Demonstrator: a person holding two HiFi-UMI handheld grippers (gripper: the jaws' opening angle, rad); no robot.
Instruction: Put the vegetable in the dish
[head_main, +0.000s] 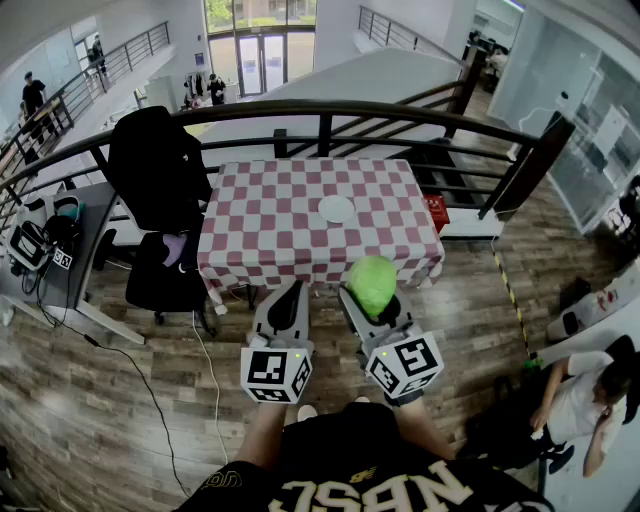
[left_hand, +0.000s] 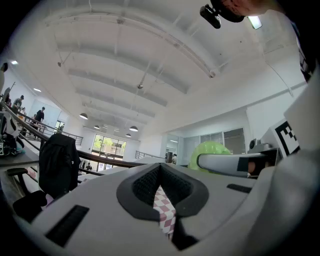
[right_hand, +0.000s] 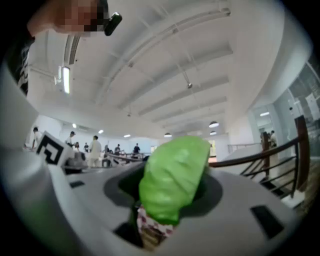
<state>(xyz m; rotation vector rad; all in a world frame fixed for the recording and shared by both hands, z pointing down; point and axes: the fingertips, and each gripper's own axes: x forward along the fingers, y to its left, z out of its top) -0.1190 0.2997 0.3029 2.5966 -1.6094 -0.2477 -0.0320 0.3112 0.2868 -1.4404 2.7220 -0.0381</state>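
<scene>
Holding one gripper in each hand, we're standing at the near side of the tabletop (head_main: 270, 235), which is wearing a red-and-white checked cloth.

Right gripper (head_main: 374, 302): fingers are pinching the green vegetable (head_main: 371, 280) from both sides. It's filling the gap between them and sticking out past the tips. We're carrying it in the air, off the tabletop. In the head view it's showing right at the cloth's near edge, right of centre.

The white dish (head_main: 336, 209) is sitting on the tabletop, a bit right of the middle. It's well apart from the vegetable and farther from us.

Left gripper (head_main: 289, 290): fingers are pressing together at the tips, gripping nothing. In its own view only a thin sliver of checked cloth is showing through below where the pads are meeting. It's hovering just beside the right gripper, on our left, also at the near edge.

A black jacket (head_main: 155, 165) is hanging on a chair (head_main: 160, 280) left of the tabletop. A dark railing (head_main: 330, 108) is running along behind it.
</scene>
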